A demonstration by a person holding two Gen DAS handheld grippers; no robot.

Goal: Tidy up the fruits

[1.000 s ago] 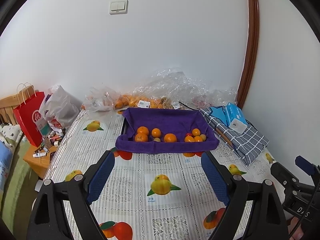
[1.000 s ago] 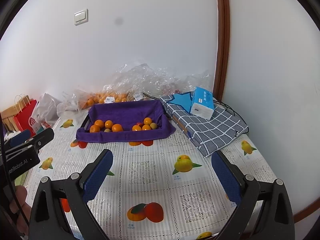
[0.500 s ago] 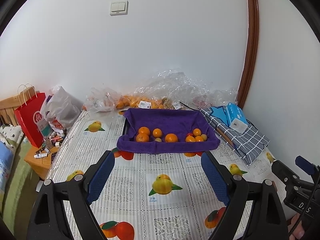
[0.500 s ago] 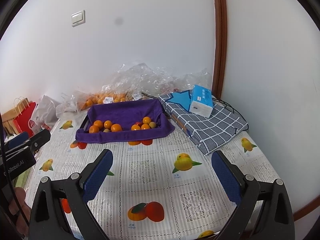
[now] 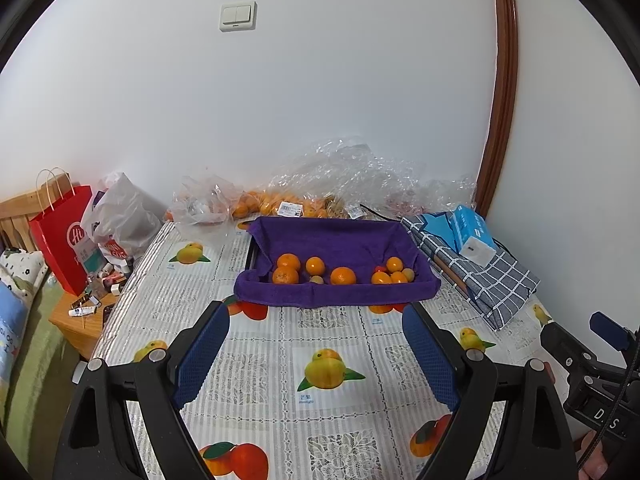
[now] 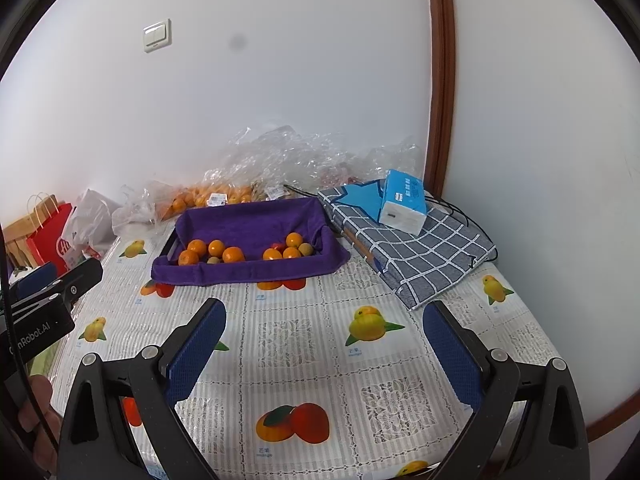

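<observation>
Purple-lined tray (image 5: 336, 294) holds oranges (image 5: 343, 275) in two clusters.

Both the left gripper (image 5: 316, 344) and the right gripper (image 6: 324, 340) hover level, fingers spread wide, holding nothing.

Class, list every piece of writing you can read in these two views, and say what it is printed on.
"Robot.AI": on the left gripper's body, first letters cut off.
"D.S": on the right gripper's body.
"Hu": red paper bag, partly hidden.
"mango": tablecloth, under the fruit picture.
Price stickers and blue tissue pack: too small.
</observation>
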